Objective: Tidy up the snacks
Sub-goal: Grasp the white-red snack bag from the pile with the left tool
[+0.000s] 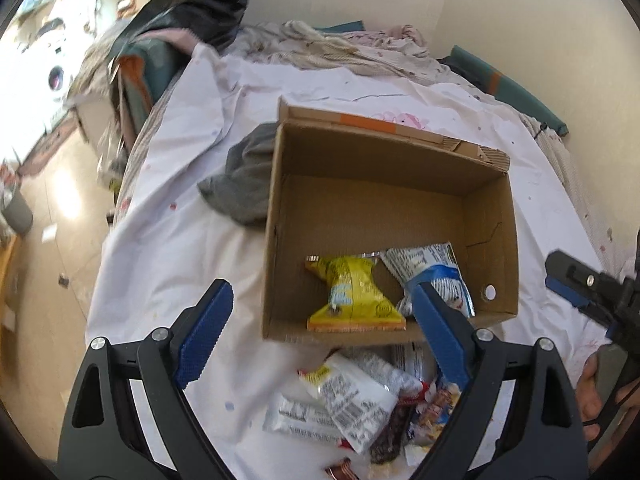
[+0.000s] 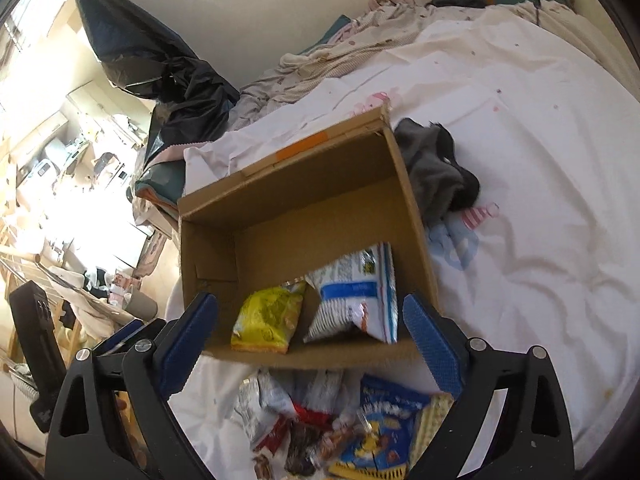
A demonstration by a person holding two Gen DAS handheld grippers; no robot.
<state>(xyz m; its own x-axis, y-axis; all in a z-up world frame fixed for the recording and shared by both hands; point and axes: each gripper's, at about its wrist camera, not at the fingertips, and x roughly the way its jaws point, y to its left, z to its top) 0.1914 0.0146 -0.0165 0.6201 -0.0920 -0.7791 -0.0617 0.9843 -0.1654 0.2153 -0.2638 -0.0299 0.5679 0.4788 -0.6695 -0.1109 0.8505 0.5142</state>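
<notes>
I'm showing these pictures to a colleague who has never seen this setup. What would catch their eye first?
Probably the open cardboard box on the white bedsheet, with a yellow snack bag and a blue-and-white bag already inside. Next, the heap of loose snack packets on the sheet just in front of the box. Both the left tool and the right tool hang open and empty above that pile.

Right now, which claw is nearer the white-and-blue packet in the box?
Right, likely. The right claw frames the white-and-blue packet between its open fingers; the left claw is off to its left, centred on the yellow packet.
</notes>
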